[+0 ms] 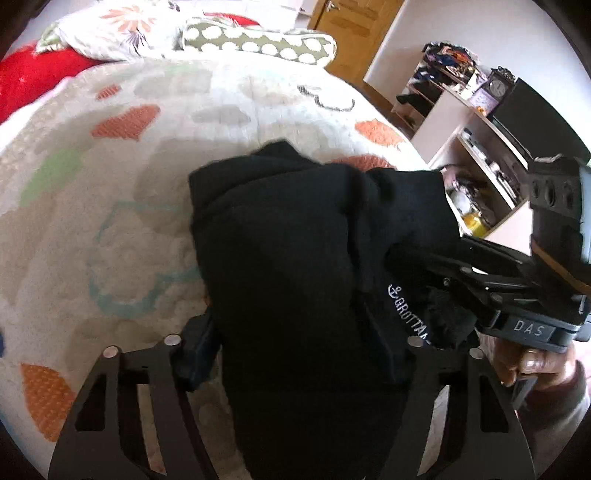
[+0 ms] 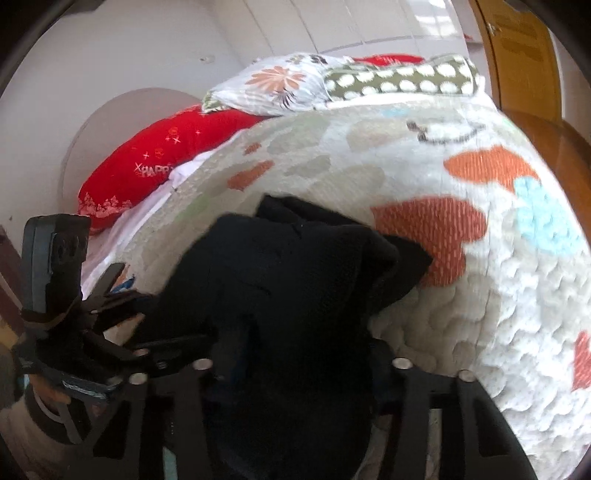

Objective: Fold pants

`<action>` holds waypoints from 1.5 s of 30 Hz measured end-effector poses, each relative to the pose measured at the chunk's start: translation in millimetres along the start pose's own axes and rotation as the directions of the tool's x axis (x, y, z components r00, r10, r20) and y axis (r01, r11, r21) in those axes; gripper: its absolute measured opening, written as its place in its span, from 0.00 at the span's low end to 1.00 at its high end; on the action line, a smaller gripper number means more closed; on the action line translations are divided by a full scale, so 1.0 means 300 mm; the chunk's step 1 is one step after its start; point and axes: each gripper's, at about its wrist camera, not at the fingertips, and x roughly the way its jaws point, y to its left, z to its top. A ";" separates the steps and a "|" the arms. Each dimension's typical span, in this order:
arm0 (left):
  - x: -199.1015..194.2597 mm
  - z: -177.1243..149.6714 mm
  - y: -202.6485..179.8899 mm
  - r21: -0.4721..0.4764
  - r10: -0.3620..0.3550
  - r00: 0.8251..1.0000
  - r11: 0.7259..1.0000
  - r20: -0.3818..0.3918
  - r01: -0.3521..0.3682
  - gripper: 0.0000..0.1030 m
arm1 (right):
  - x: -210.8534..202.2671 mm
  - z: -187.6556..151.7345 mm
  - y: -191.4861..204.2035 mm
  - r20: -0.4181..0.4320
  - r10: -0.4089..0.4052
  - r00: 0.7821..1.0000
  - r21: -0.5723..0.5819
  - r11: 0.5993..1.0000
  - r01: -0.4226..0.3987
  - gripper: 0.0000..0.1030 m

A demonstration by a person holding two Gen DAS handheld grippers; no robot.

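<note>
Nearest, left gripper (image 1: 295,354): two black fingers either side of bunched black fabric pants (image 1: 295,258), one dark pad (image 1: 195,350) pressed into the left edge of the bundle, the other hidden under cloth on the right. Closed on the pants. White embroidered lettering on a fold at the bundle's right side.

Right gripper (image 2: 299,369): black fingers straddling the same dark bundle (image 2: 288,295), cloth filling the gap between them; pads buried in fabric. Clamped on the pants too. Seen from the left wrist view (image 1: 443,291), entering from the right, tips sunk into the pants' right edge, a hand (image 1: 532,365) wrapped on its handle.

Pants heaped in a thick, rumpled pile on the near part of a quilted cream bedspread with orange, green and blue patches (image 1: 110,221), folded layers stacked, far edge of the pile lying flat on the spread.

Farther, at the head of the bed: red pillow with white print (image 2: 147,166) on the left, floral white pillow (image 2: 273,85), olive bolster with white dots (image 2: 402,79). Far right: open shelf unit (image 1: 472,155) crowded with small items, wooden door (image 1: 351,22) behind.
</note>
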 end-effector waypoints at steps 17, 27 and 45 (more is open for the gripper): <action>0.014 0.173 0.297 -0.153 0.121 0.993 0.981 0.003 -0.119 0.74 | 0.266 0.283 0.045 -0.072 -0.127 0.989 0.011 0.992 0.128 0.53; -0.053 0.127 0.230 -0.178 0.251 0.965 0.956 0.076 -0.235 0.75 | 0.070 0.292 0.126 0.059 -0.135 0.989 -0.004 0.991 0.136 0.52; -0.213 0.047 0.124 -0.140 0.391 0.891 0.920 0.232 -0.367 0.76 | 0.025 0.204 0.291 0.025 -0.262 0.965 -0.093 0.960 0.263 0.45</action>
